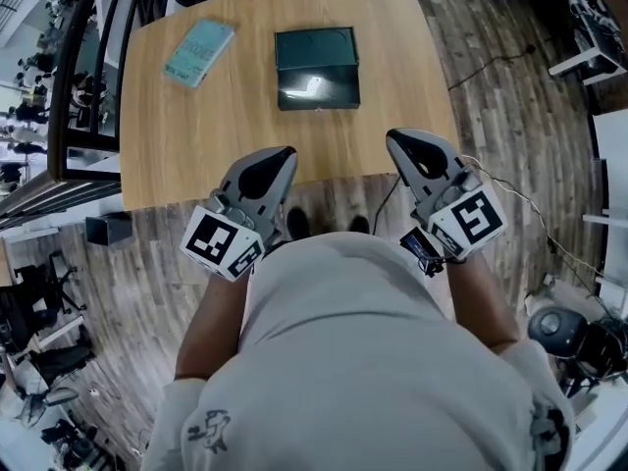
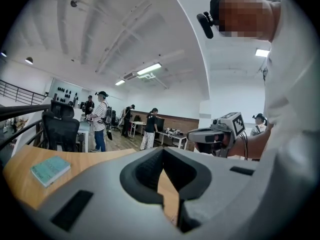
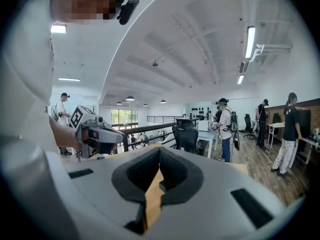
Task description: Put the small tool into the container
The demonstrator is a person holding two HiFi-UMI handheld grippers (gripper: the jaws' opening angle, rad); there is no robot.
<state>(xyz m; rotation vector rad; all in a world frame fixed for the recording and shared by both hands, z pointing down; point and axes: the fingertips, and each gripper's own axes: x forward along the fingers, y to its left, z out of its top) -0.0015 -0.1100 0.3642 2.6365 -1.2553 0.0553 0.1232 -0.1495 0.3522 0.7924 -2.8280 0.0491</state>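
Observation:
In the head view a dark green container (image 1: 316,67) stands open on the wooden table (image 1: 196,135), near its far middle. A pale shiny patch (image 1: 308,88) lies inside it; I cannot tell whether this is the small tool or glare. My left gripper (image 1: 281,155) and right gripper (image 1: 396,141) hover side by side over the table's near edge, close to the person's body. Both are well short of the container. The jaws of the left gripper (image 2: 163,156) and the right gripper (image 3: 160,153) are shut, with nothing between them.
A teal book (image 1: 199,52) lies on the table's far left, also in the left gripper view (image 2: 50,170). A black railing (image 1: 74,77) runs along the table's left side. Cables (image 1: 491,62) trail over the wooden floor at right. People and desks stand in the background.

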